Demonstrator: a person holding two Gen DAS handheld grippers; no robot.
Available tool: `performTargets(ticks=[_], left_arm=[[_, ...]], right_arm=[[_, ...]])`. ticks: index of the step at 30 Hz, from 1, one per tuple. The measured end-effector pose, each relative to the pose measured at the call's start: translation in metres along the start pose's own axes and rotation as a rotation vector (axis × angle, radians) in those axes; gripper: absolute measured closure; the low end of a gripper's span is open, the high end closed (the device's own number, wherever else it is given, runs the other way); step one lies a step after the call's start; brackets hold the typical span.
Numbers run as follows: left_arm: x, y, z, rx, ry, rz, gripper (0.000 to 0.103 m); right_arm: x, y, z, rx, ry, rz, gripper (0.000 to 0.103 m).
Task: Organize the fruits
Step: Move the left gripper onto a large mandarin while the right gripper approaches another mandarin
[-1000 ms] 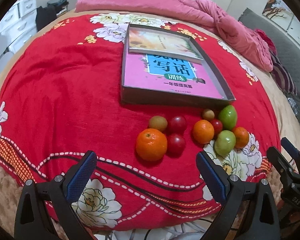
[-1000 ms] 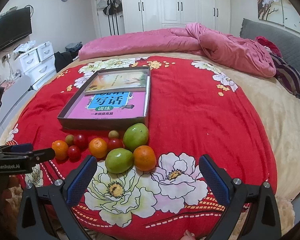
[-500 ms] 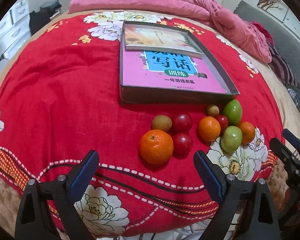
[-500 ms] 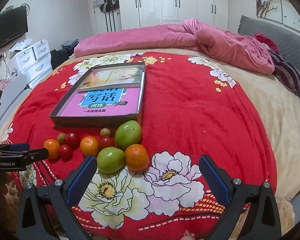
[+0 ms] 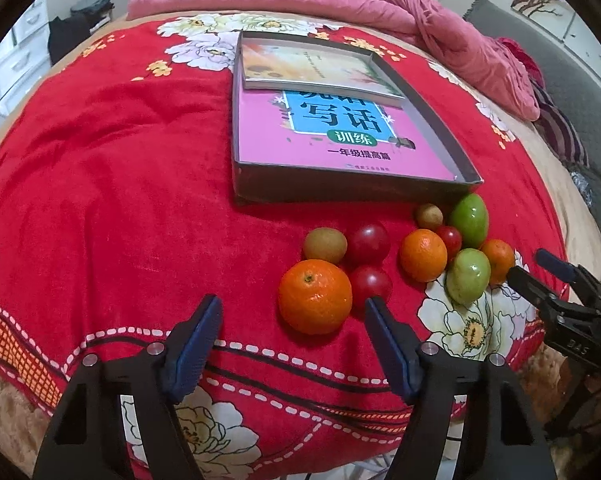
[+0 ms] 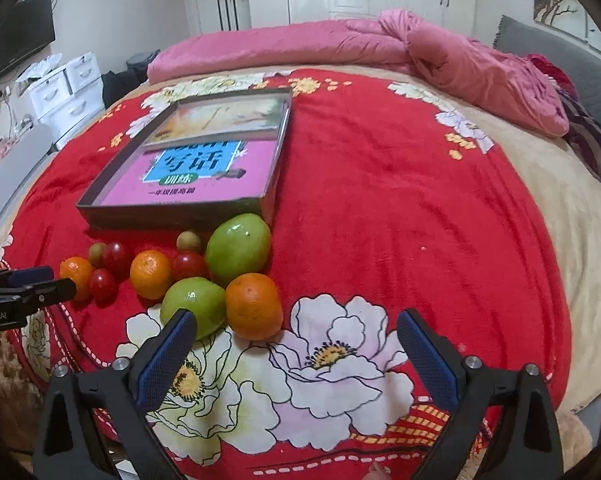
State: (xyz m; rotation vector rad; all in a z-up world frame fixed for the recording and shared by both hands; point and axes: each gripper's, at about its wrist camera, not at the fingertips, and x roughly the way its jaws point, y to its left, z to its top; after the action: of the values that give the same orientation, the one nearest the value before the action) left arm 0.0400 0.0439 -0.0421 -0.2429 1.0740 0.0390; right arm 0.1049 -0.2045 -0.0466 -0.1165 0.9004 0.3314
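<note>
- While the fruits lie loose on the red flowered blanket (image 5: 100, 184) of the bed, just in front of the shallow grey cardboard tray (image 5: 340, 190), none is held: the left tongs (image 5: 292, 312) are closing with nothing pressed between them, the big round orange mandarin (image 5: 314, 296) just ahead of the pads.
- The right tongs (image 6: 296, 332) are closing too, empty, with the near green oval fruit (image 6: 192, 304) and the orange round mandarin (image 6: 254, 306) in front of their left pad.
- Mandarins look light, with soft giving peel; a grip across the widest middle seems safest, gentle enough not to bruise.
- Small glossy red round tomatoes (image 5: 368, 242) look slippery and easily crushed, and likely to roll on the soft bedding.
- The far green oval fruit (image 5: 468, 220) appears firmer and heavier; taking it across its short axis should hold best.
- Small brownish-green kiwi-like fruit (image 5: 324, 245) seems matt and less slippery.
- Writing: the pink workbook (image 5: 332, 140) in the tray reads "写话", "训练" and "一年级提高篇"; the right tongs' body shows "BAS" in the left view, and the left tongs' body, at the edge of the right view, shows "nRobot.AI".
</note>
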Motion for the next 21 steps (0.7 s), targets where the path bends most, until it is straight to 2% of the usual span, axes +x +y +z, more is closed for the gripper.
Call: performTargets(ticks=[2,3,9,13,16,21], left_arm=[[0.001,0.0,0.0,0.001,0.003,-0.002,0.035],[0.002,0.0,0.001,0.004,0.007,-0.007,0.042],[0.007,-0.002,0.002,0.009,0.019,-0.02,0.042],[0.009,0.0,0.003,0.004,0.024,-0.035,0.043],[0.011,0.0,0.004,0.001,0.028,-0.055,0.049],[0.018,-0.001,0.006,-0.005,0.046,-0.074,0.05]], right_arm=[[0.005,0.002,0.001,-0.012,0.013,0.014,0.019],[0.007,0.003,0.002,-0.017,0.018,0.018,0.023],[0.019,0.005,0.003,-0.029,0.046,0.062,0.045],[0.024,0.005,0.004,-0.021,0.057,0.084,0.048],[0.027,0.006,0.005,-0.018,0.065,0.099,0.051],[0.032,0.003,0.008,-0.003,0.071,0.126,0.055]])
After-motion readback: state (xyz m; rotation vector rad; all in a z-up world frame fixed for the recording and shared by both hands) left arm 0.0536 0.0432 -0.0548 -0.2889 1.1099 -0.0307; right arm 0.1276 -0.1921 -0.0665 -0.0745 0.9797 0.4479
